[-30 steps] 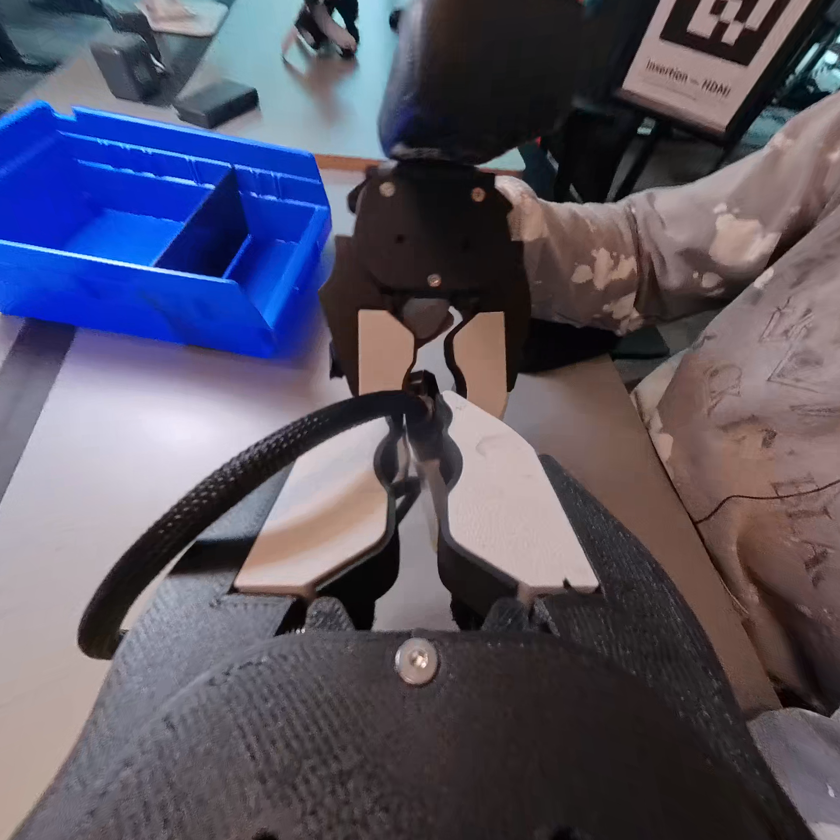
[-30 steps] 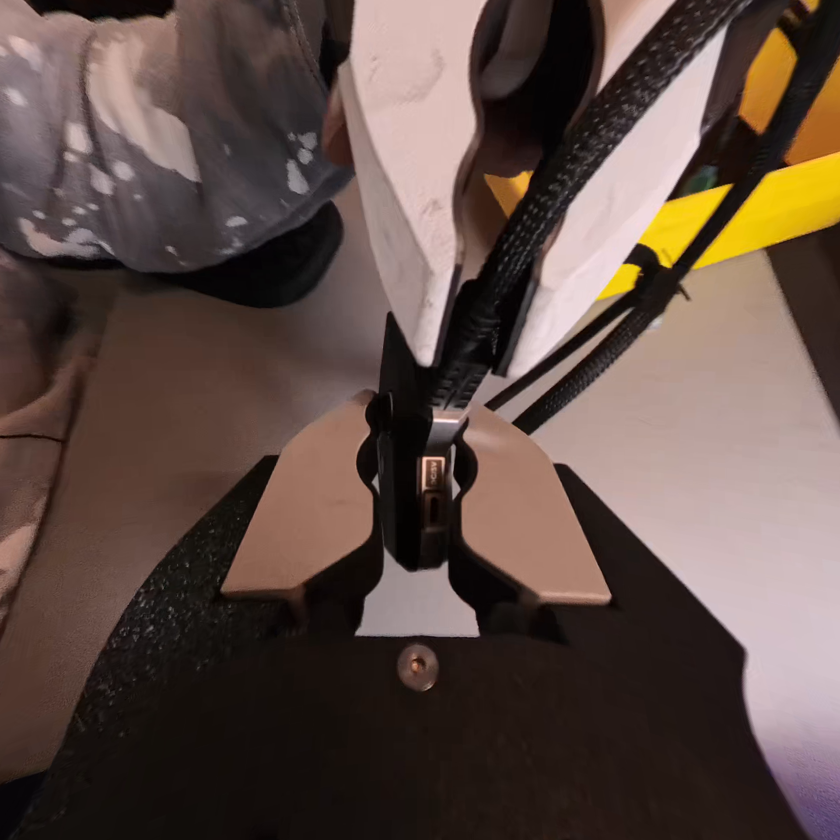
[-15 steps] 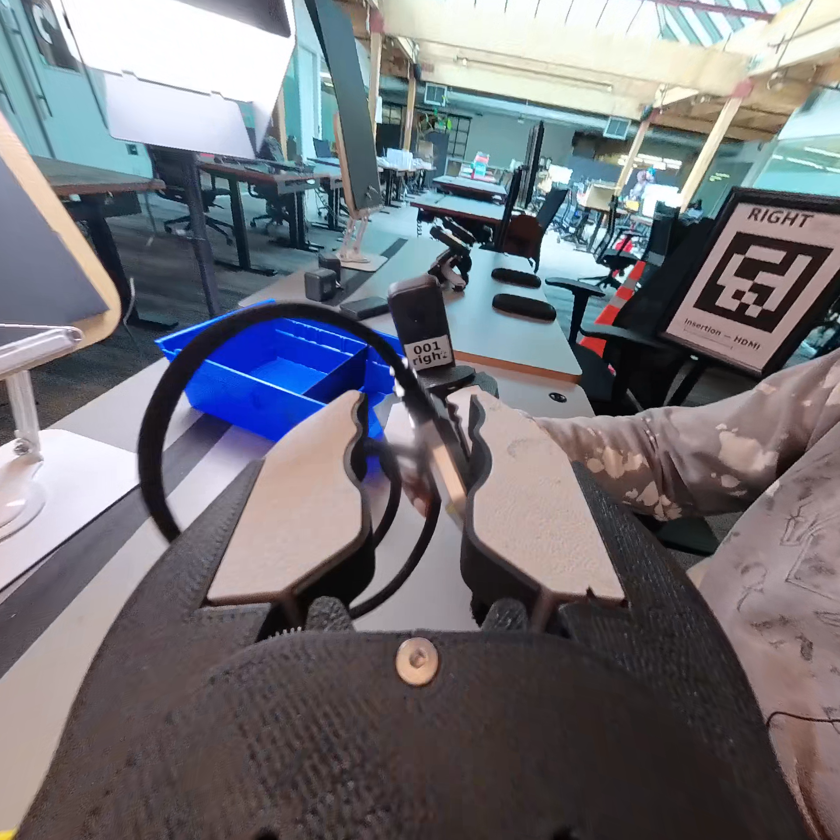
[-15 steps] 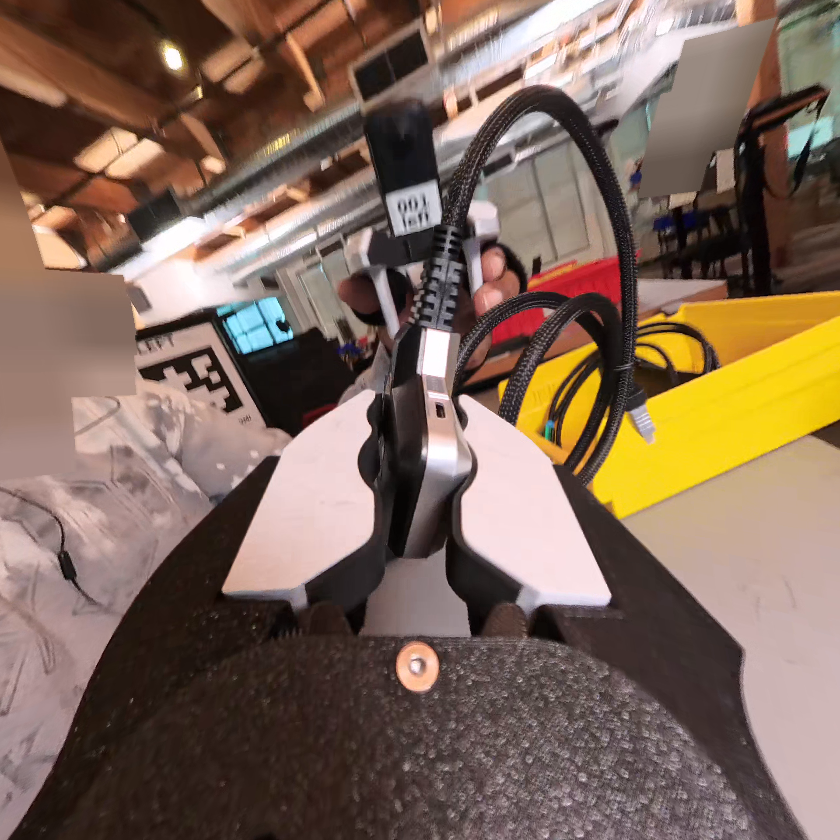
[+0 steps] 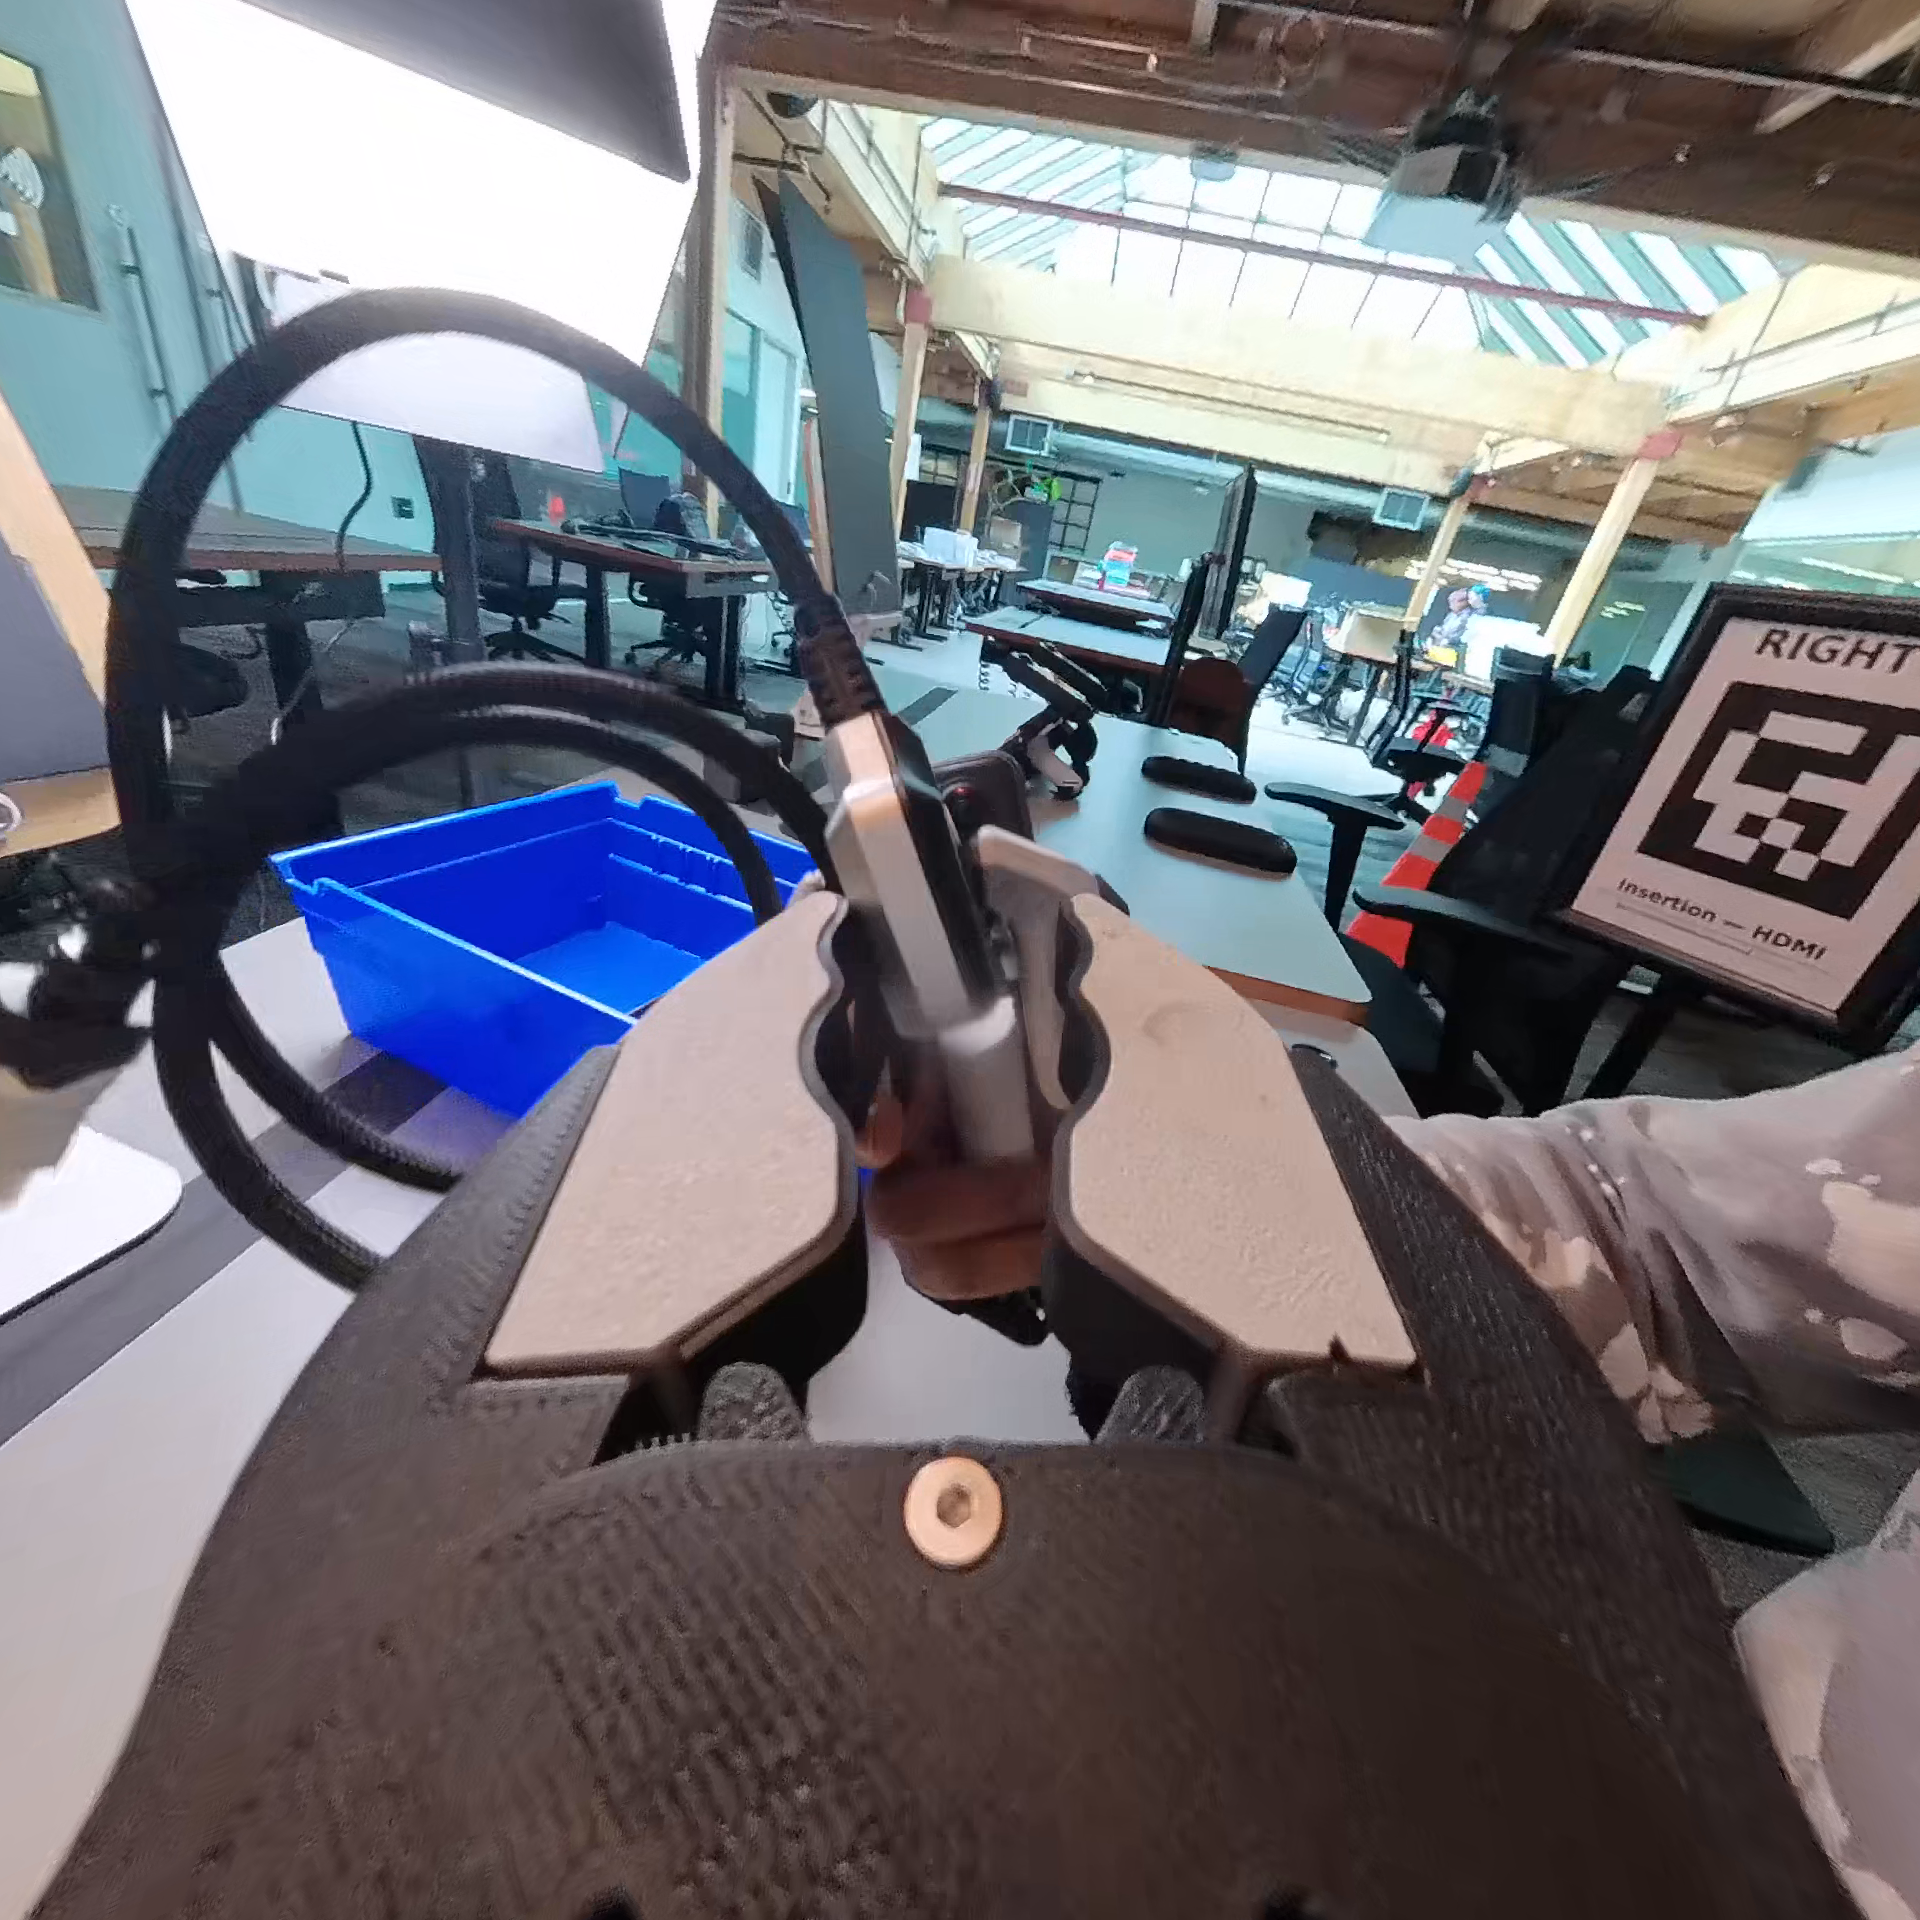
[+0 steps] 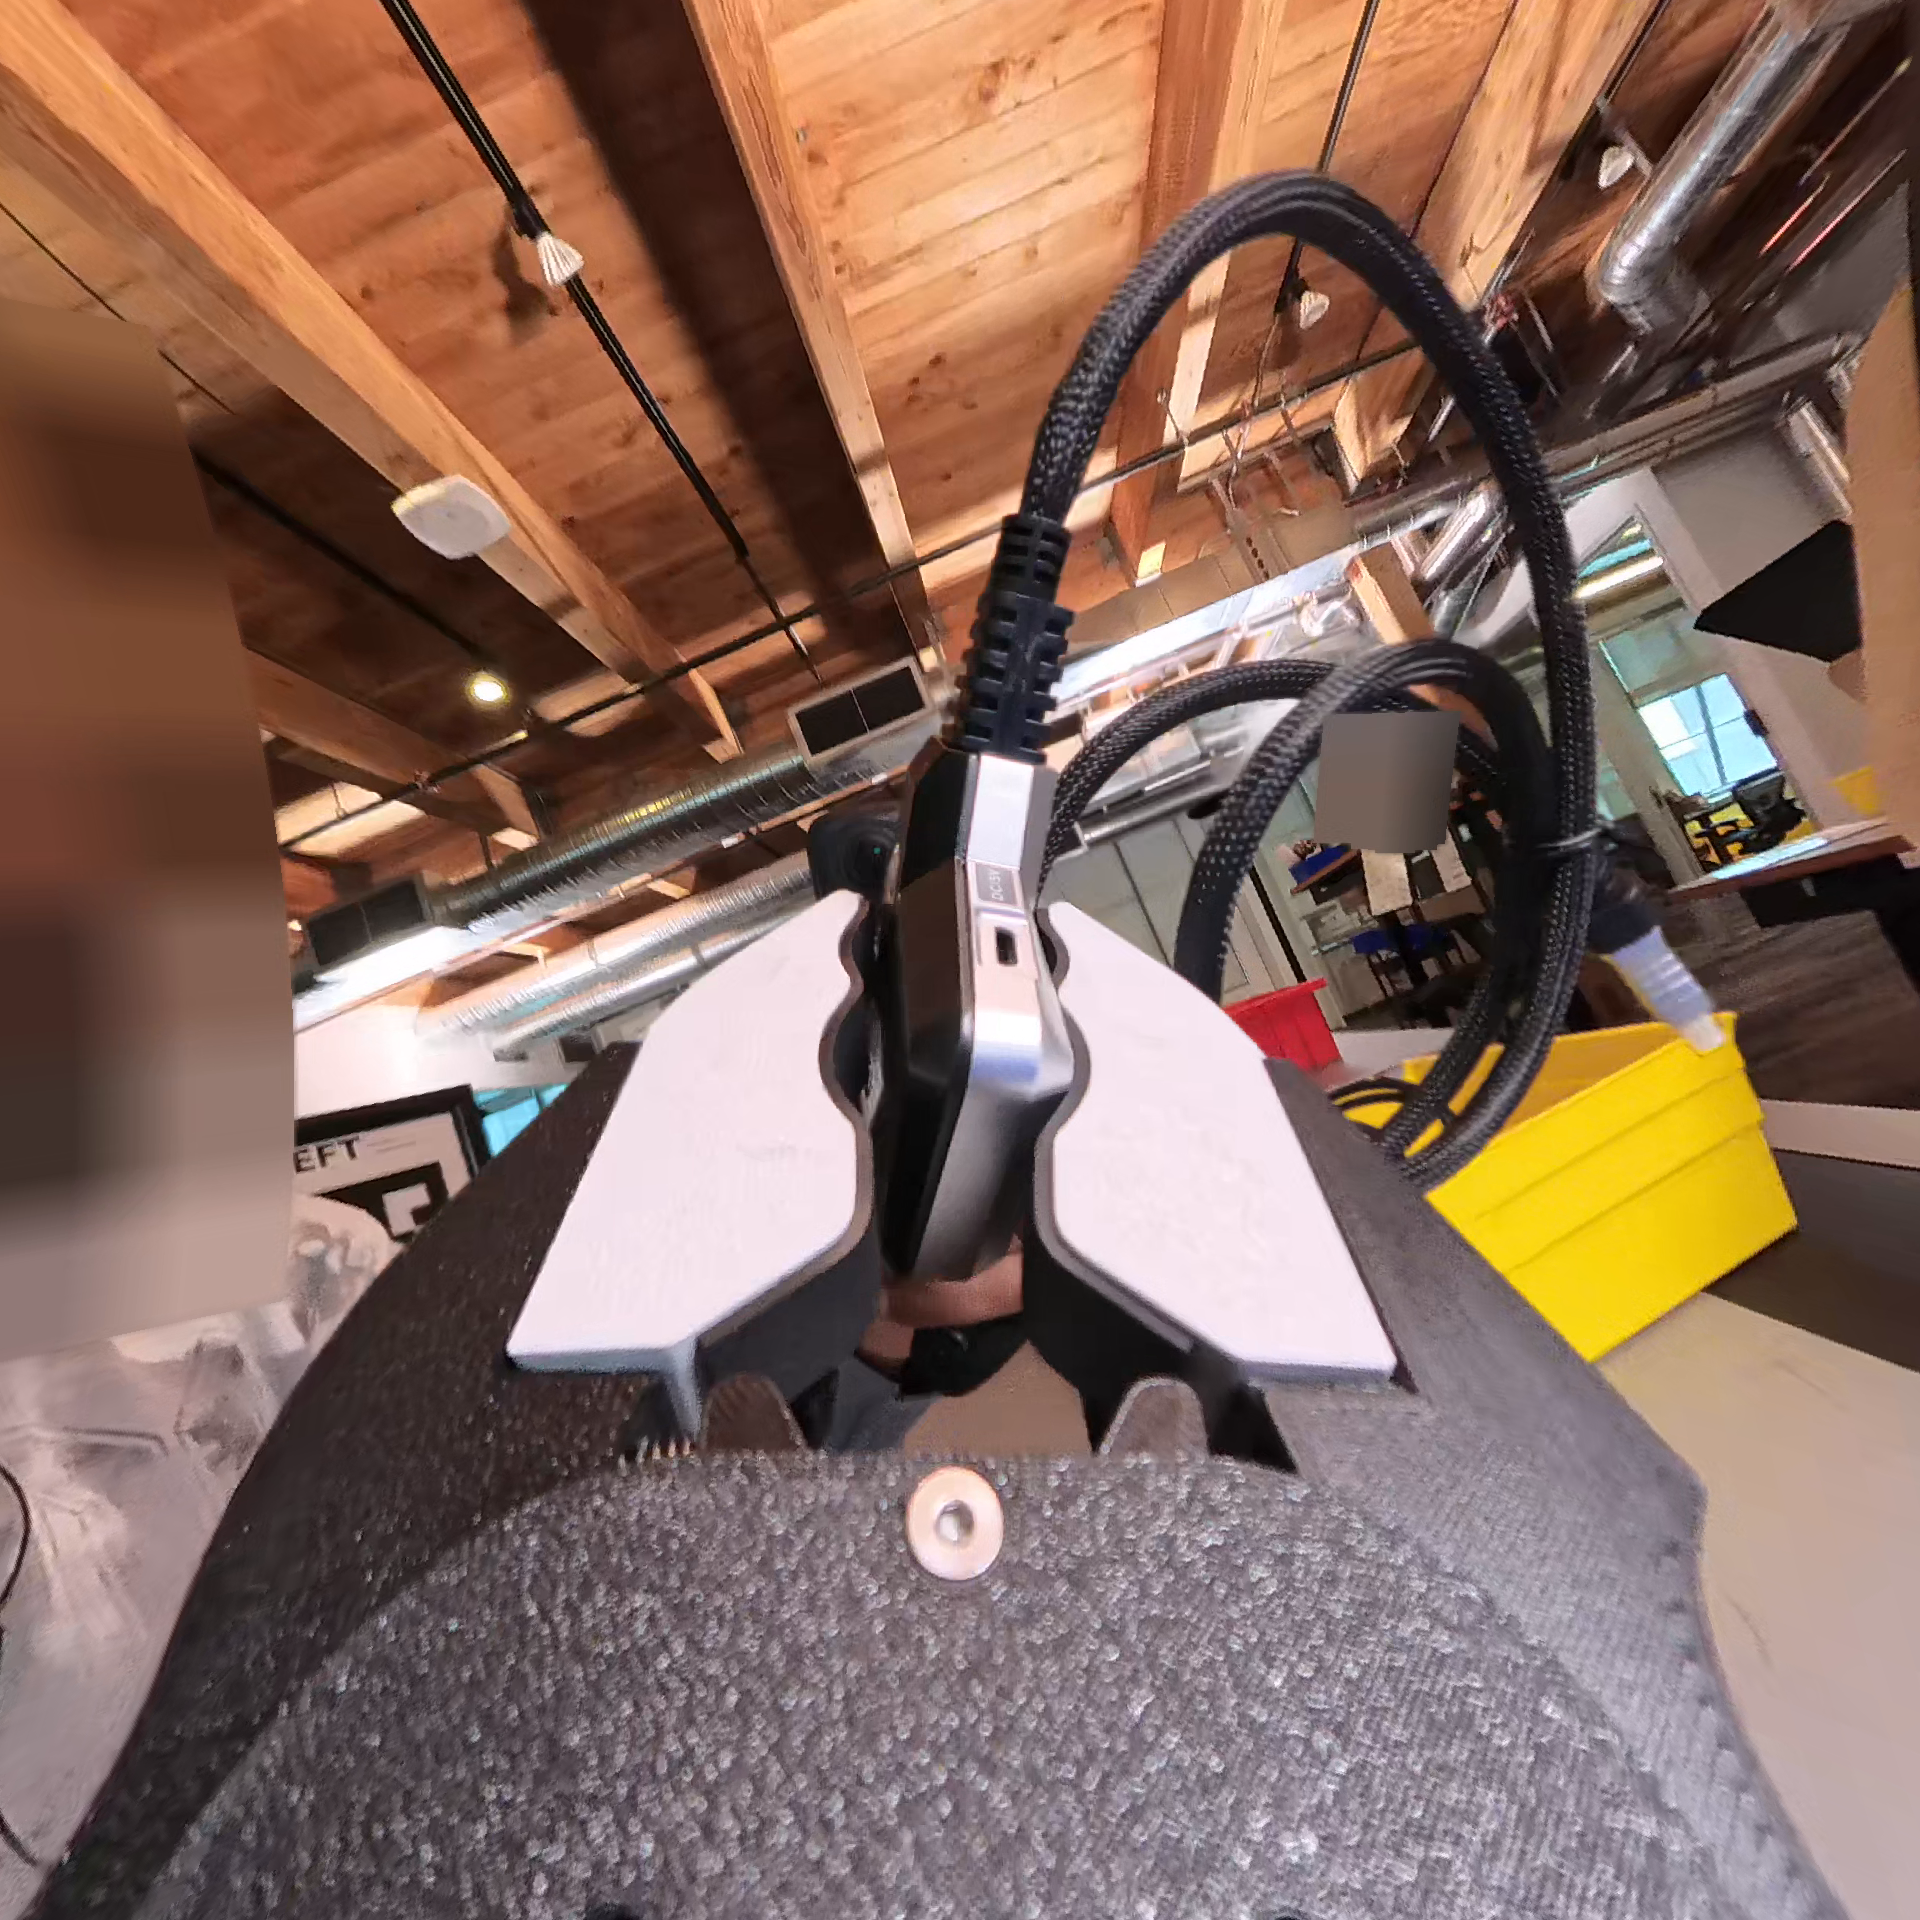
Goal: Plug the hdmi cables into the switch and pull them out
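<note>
My right gripper [image 6: 954,914] is shut on the silver and black HDMI switch [image 6: 966,1039] and holds it upright in the air. A black braided HDMI cable [image 6: 1558,520] is plugged into the switch's top end by its ribbed plug [image 6: 1023,644]. The cable hangs in tied loops, and its free light-coloured plug [image 6: 1662,977] dangles on the right. My left gripper [image 5: 951,914] is open and empty, its fingers on either side of the switch [image 5: 904,914] without touching it. One right gripper finger [image 5: 1023,904] shows beside the switch. The cable's loops [image 5: 208,436] hang on the left.
A blue divided bin [image 5: 499,935] stands on the grey table [image 5: 104,1455] ahead on the left. A yellow bin [image 6: 1610,1164] holding more cables stands on the right. A framed marker sign [image 5: 1766,821] stands at the right, and a person's patterned sleeve [image 5: 1662,1247] reaches in.
My left gripper has let go of the cable plug and opened. Both grippers have swung up from the table. The switch now hangs in the air with the cable plugged in.
</note>
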A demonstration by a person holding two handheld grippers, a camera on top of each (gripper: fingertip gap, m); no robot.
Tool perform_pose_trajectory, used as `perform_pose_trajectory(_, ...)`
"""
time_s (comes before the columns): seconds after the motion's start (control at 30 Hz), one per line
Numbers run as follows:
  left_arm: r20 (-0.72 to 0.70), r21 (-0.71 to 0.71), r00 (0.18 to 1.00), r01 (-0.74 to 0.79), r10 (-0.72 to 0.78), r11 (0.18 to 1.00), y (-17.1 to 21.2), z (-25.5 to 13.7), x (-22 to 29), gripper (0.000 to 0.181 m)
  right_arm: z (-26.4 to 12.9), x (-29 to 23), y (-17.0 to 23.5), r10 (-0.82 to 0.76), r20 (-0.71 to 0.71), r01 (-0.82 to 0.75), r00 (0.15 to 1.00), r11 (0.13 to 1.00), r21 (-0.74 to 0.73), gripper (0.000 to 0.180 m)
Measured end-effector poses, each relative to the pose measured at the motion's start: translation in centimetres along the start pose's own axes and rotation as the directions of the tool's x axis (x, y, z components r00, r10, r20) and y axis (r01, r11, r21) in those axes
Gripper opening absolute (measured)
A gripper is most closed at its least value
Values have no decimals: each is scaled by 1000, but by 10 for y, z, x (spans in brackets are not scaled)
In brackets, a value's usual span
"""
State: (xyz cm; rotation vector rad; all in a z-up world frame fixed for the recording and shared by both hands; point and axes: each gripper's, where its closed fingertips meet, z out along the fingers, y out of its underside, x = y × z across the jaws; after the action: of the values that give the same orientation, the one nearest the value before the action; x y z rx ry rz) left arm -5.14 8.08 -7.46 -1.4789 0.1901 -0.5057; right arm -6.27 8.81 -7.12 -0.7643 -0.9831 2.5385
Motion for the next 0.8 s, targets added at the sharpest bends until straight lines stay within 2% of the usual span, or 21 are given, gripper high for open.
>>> perform_pose_trajectory(0.1, 26, 1, 999, 18, -18, 1000, 0, -3, -7, 29, 2, 1, 12, -12, 5, 12, 1000, 999, -52, 28)
perform_pose_trajectory(0.23, -21, -47, 999, 41, -42, 998, 2, -8, -6, 25, 4, -1, 18, -16, 19, 18, 1000, 997, -80, 28)
perform_pose_trajectory(0.33, -35, -122, 999, -7, 2, 993, 6, -15, -7, 24, 4, -1, 29, -56, 12, 57, 998, 977, -205, 27)
perform_pose_trajectory(0.47, -94, -282, 996, -27, 1, 959, 14, -33, -2, 23, -4, -3, 56, -155, 34, 153, 987, 869, -470, 29)
perform_pose_trajectory(0.6, -160, -414, 987, -47, -21, 909, 29, -49, 6, 24, -8, -9, 80, -174, 70, 180, 982, 767, -616, 34)
perform_pose_trajectory(0.7, -162, -407, 986, -39, -30, 913, 32, -43, 8, 24, -7, -6, 96, -185, 71, 185, 980, 730, -658, 31)
perform_pose_trajectory(0.8, -176, -362, 984, -53, -13, 931, 27, -41, 9, 24, -3, -10, 91, -152, 86, 173, 985, 774, -610, 25)
